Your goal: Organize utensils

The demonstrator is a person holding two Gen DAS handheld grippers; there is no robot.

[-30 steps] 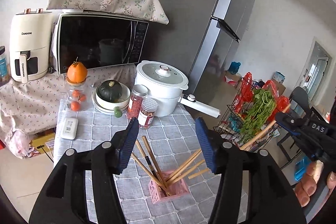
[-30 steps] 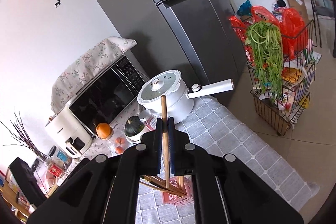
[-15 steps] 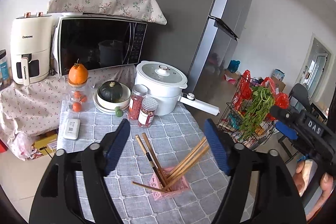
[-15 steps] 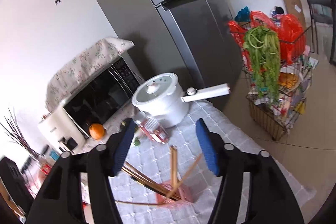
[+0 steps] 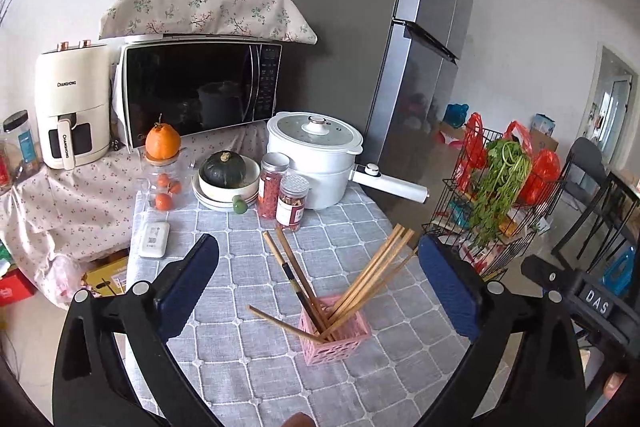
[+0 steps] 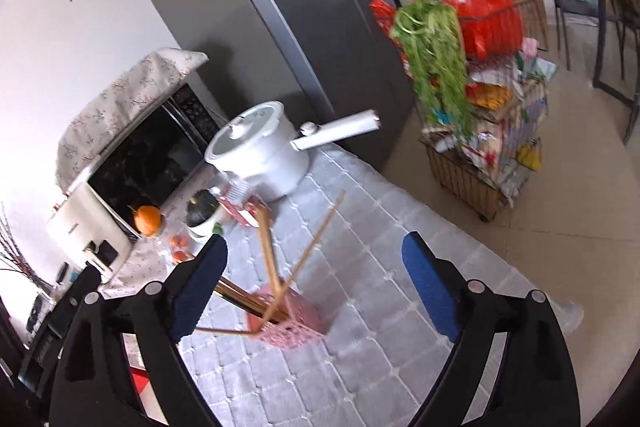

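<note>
A pink perforated holder [image 5: 335, 339] stands on the grey checked tablecloth [image 5: 240, 267] with several wooden chopsticks [image 5: 376, 275] leaning out of it. It also shows in the right wrist view [image 6: 288, 323], with the chopsticks [image 6: 266, 251] fanned out. My left gripper [image 5: 318, 287] is open and empty, above and just short of the holder. My right gripper [image 6: 314, 285] is open and empty, above the holder. Part of the right gripper's body [image 5: 580, 299] shows at the right edge of the left wrist view.
A white pot with a long handle [image 5: 316, 159], two spice jars [image 5: 282, 193], a bowl with a green squash [image 5: 224, 173], a jar topped with an orange [image 5: 162, 155] and a small white device [image 5: 154, 239] stand at the table's back. A wire rack with greens [image 5: 496, 195] stands right of the table.
My right gripper opened and let go of the chopstick, which now stands in the pink holder. Both grippers have drawn back and up from the holder and opened wider.
</note>
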